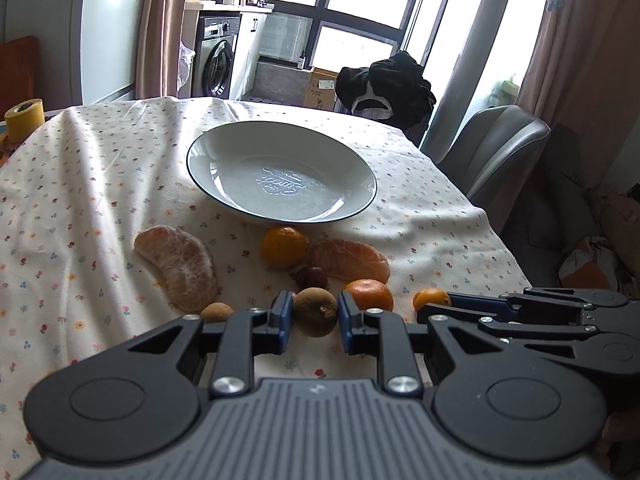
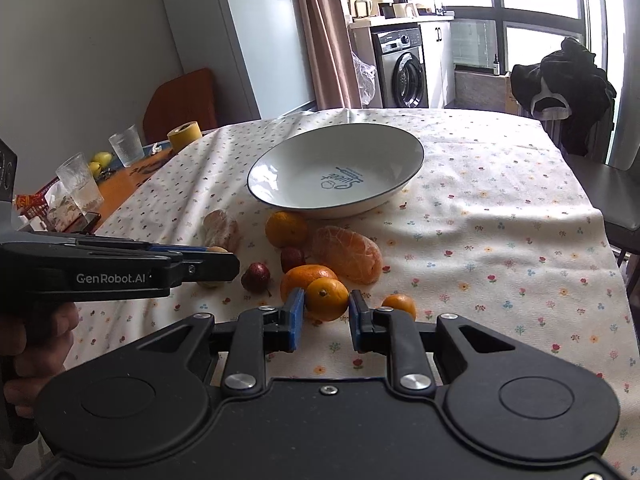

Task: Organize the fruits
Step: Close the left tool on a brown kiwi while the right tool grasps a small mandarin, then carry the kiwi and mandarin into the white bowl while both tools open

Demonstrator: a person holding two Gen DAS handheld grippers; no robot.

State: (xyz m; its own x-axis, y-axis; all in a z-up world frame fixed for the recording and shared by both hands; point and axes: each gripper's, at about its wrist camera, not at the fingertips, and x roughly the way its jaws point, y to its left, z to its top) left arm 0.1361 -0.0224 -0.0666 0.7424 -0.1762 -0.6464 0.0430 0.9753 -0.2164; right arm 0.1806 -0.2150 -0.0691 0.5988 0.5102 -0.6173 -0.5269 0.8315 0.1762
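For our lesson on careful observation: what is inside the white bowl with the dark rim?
The white bowl with the dark rim holds no fruit; only blue printed lettering shows on its floor. The near inner wall is hidden behind the rim. All fruit lies on the floral tablecloth in front.

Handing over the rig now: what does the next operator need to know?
Left gripper: open around a brown longan, not shut.
Right gripper: open around a small orange, not shut.
Plate: empty, nothing done yet.
The fruit lies on the cloth in front of the plate: whole oranges, two peeled pieces, small red fruits, another longan.
Left: close, lift, move everything to the plate.
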